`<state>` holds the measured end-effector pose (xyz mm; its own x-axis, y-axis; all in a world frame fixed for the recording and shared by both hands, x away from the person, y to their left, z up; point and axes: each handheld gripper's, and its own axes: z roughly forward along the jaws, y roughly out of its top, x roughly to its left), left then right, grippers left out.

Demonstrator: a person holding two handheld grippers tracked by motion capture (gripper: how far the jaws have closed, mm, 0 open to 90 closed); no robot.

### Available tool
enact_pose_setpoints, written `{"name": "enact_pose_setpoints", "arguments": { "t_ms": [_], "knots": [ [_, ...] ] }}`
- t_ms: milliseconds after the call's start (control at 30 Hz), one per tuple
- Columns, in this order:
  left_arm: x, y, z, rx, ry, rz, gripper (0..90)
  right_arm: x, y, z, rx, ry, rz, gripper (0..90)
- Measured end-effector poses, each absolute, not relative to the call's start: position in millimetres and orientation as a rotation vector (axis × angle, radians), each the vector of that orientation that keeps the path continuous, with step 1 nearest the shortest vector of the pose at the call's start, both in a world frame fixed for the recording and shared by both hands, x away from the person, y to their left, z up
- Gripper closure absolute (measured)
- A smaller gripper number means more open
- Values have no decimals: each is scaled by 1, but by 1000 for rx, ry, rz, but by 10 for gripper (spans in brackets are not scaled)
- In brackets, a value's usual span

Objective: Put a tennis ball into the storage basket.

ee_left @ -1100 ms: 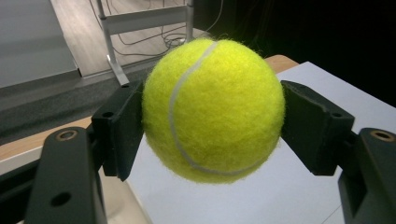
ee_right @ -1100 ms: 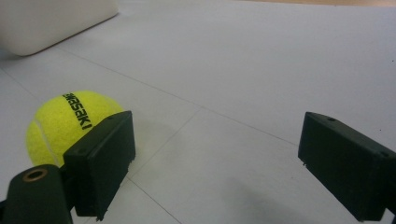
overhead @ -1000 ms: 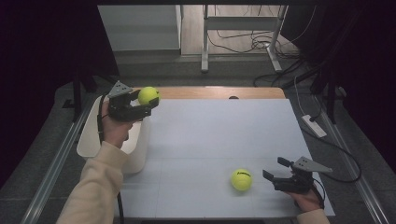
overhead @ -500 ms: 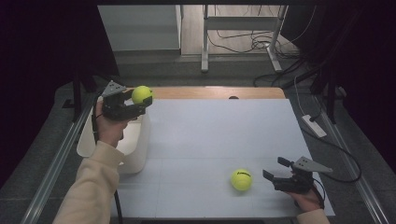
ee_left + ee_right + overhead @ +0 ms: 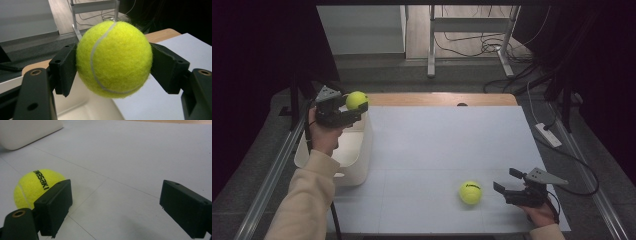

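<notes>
The table [image 5: 432, 150] was covered by a white sheet, with a strip of bare wood seen along its far edge. A white bin [image 5: 357, 160] was stood at the sheet's left edge, open side up.

The left gripper [image 5: 354, 107] was held over the bin's far end, raised off the table. Its jaws were clamped on a yellow ball [image 5: 357, 100], one pad pressed against each side. In the left gripper view the ball [image 5: 113, 58] was seen squeezed between both pads, its white seam curved down the front, and the bin [image 5: 87, 107] was seen below it.

The right gripper [image 5: 507, 182] was held low at the sheet's near right corner, pointed left. Its jaws were spread wide, and nothing was gripped. A second ball [image 5: 470, 192] was left on the sheet just beside its tips, not touched. In the right gripper view that second ball [image 5: 35, 187] was seen resting on the sheet behind the left-hand jaw, outside the gap, black lettering on its top. The bin's corner [image 5: 27, 130] was seen at the upper left of that view, well apart from the ball.
</notes>
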<state>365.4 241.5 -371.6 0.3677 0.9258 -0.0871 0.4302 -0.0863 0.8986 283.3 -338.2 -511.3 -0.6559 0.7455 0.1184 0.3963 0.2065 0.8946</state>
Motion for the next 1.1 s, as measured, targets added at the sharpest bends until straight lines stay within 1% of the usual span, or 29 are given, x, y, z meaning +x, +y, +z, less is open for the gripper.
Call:
{"name": "enact_pose_setpoints", "arguments": {
  "t_ms": [1100],
  "knots": [
    [370,284,-374,1675,1353,701,274,283,-338,-511,1069,2142,1432,110]
  ]
}}
